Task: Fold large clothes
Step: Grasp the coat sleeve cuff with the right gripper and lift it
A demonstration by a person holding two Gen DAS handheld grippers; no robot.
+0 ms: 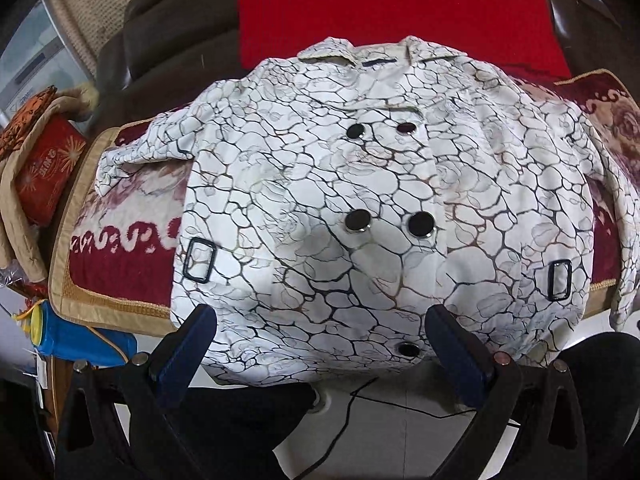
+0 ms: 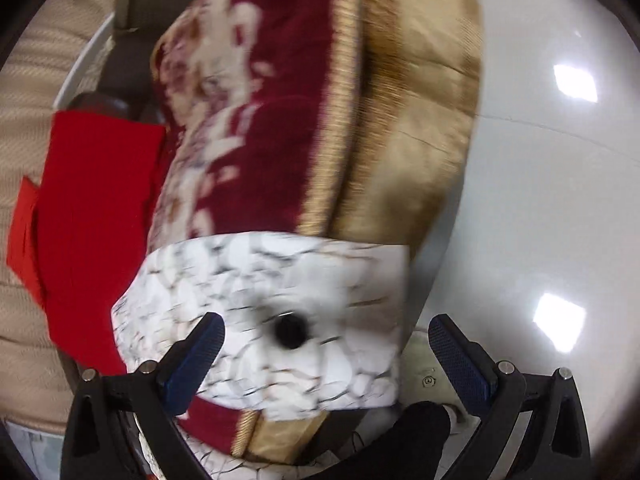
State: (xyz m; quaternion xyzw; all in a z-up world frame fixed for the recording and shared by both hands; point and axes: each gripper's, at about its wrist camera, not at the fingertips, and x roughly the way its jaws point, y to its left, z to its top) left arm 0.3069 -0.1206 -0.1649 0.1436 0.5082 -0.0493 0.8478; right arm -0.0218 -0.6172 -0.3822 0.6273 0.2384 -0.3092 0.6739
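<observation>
coat (image 1: 384, 216) is laid face up, buttoned, on the red floral cushion (image 1: 132, 208). left gripper (image 1: 320, 332) and right gripper (image 2: 326, 342) are spread, empty. right sleeve cuff (image 2: 260, 312) should be pinched at its edge, then folded inward flat.

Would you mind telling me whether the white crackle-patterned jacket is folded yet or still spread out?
Spread out. The white crackle-patterned jacket lies front-up on the red floral cushion, collar and buttons showing, one sleeve lying out to the side.
</observation>
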